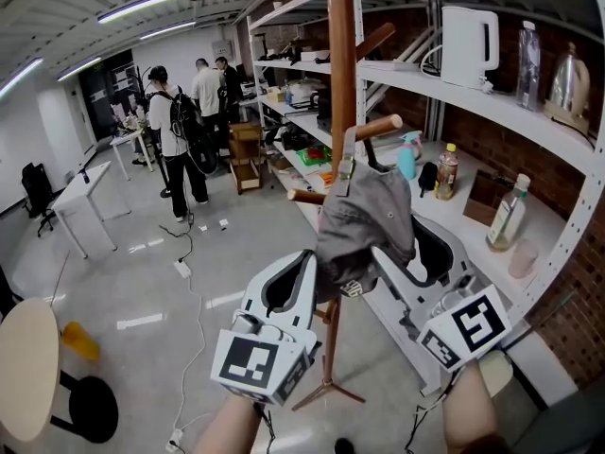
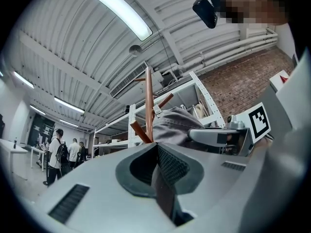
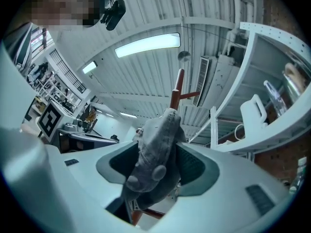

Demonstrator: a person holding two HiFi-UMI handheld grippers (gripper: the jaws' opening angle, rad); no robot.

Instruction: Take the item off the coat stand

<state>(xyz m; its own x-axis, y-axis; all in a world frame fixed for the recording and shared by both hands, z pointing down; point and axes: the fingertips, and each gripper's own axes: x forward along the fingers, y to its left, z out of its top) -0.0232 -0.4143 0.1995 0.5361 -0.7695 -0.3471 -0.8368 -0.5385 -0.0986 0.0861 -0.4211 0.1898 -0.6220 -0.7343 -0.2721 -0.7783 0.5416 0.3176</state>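
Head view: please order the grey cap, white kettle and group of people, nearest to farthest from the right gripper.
1. Grey cap, between the right gripper's jaws.
2. White kettle, top shelf, right.
3. Group of people, far back left.

Wooden stand [image 1: 341, 83] on grey floor [image 1: 142, 282], w/ grey cap [image 1: 364, 225] hung on a peg. White shelf [image 1: 510, 112] just right of stand: kettle [image 1: 470, 45] on upper level, bottles [image 1: 447, 170] on lower.

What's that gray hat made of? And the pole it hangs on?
The gray cap looks like soft woven cloth, matte: it sags, with stitched seams. The coat stand looks like smooth reddish-brown wood, glossy, though painted metal is possible.
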